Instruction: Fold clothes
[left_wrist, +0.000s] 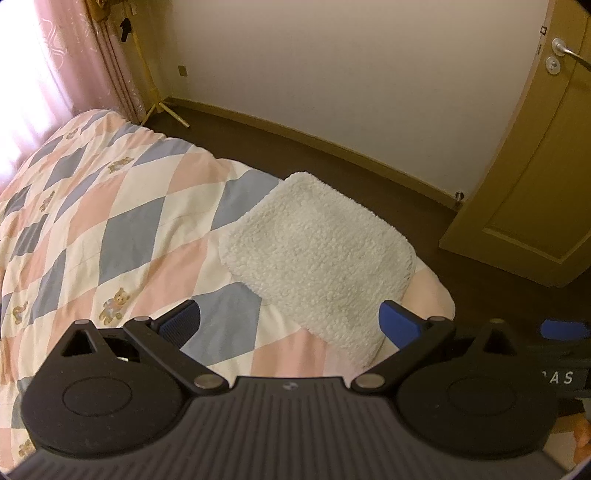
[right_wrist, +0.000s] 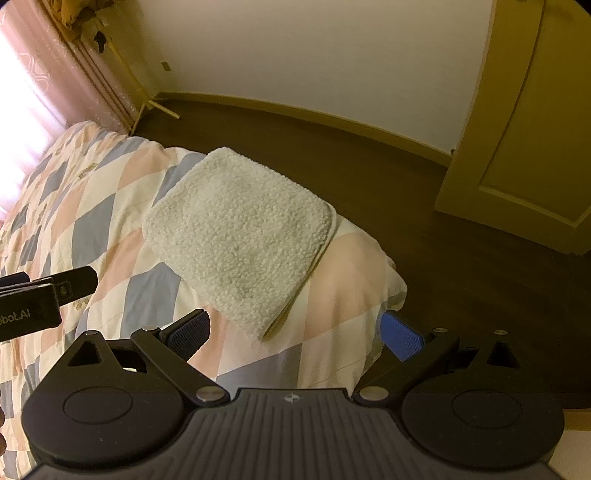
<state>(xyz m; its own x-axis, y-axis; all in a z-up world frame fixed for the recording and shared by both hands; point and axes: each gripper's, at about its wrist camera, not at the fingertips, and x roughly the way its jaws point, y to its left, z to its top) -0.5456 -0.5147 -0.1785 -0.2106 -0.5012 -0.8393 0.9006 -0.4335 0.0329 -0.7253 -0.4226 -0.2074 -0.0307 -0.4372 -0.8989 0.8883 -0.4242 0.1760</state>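
A cream fleece garment (left_wrist: 317, 254) lies folded into a neat rectangle near the corner of the bed, resting on the quilt. The same fleece garment (right_wrist: 240, 236) shows its stacked folded edge on its right side in the right wrist view. My left gripper (left_wrist: 291, 325) hovers just in front of it, open, with nothing between its blue pads. My right gripper (right_wrist: 295, 334) is also open and empty, held above the quilt short of the garment's near corner. The left gripper's body (right_wrist: 40, 299) shows at the left edge of the right wrist view.
The bed carries a diamond-patterned quilt (left_wrist: 110, 221) in pink, blue and cream with small bears. Dark floor (right_wrist: 443, 240) surrounds the bed corner. A yellowish door (left_wrist: 535, 184) stands at the right, a pink curtain (left_wrist: 55, 55) and a thin yellow stand (left_wrist: 159, 103) at the far left.
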